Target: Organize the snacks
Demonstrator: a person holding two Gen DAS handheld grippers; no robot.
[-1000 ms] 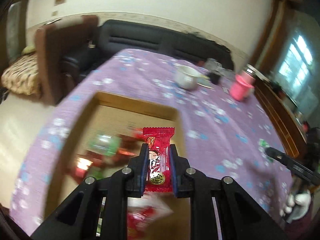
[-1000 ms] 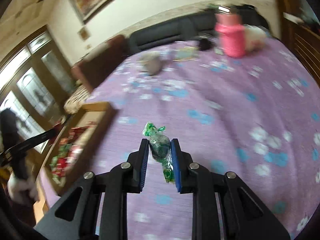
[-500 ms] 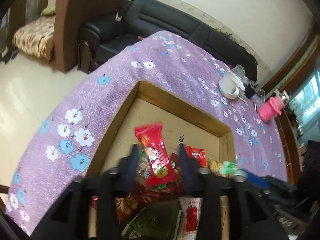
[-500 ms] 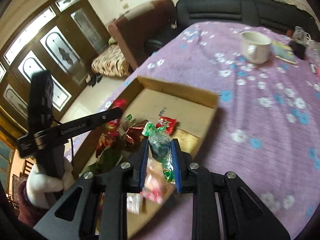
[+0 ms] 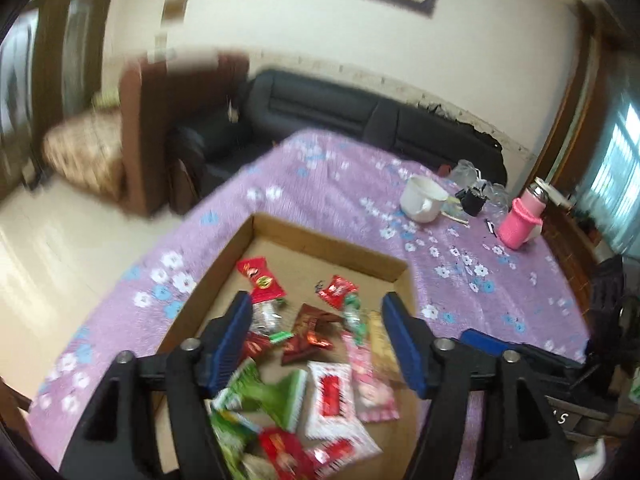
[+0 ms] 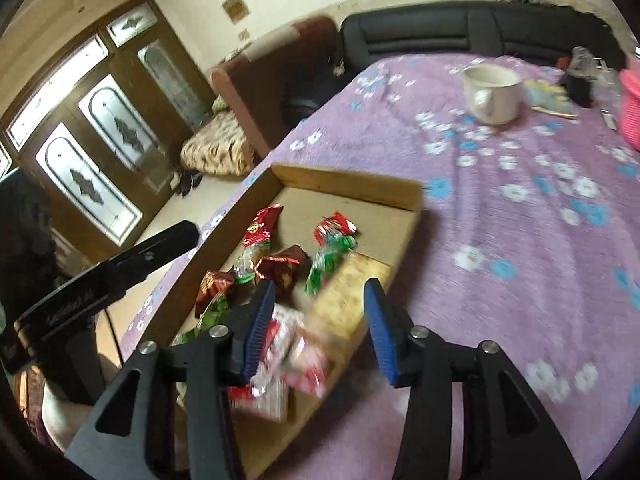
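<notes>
A shallow cardboard box (image 5: 320, 242) sits on the purple flowered tablecloth and holds several wrapped snacks. My left gripper (image 5: 316, 318) is open and empty above the box. The red candy (image 5: 260, 278) lies in the box near its far left corner. My right gripper (image 6: 318, 308) is open and empty over the box's right side (image 6: 412, 200). The green wrapped candy (image 6: 328, 260) lies in the box just ahead of it; it also shows in the left wrist view (image 5: 354, 318). The left gripper's arm (image 6: 100, 284) shows at the left of the right wrist view.
A white mug (image 5: 422, 200), a pink bottle (image 5: 522, 224), a black object and glass jars (image 5: 474, 196) stand at the table's far end. A black sofa (image 5: 360, 120) and a brown armchair (image 5: 132, 140) lie beyond the table. The mug also shows in the right wrist view (image 6: 494, 94).
Both grippers opened over the box. The red candy dropped from the left one and the green candy from the right one; both now lie in the box.
</notes>
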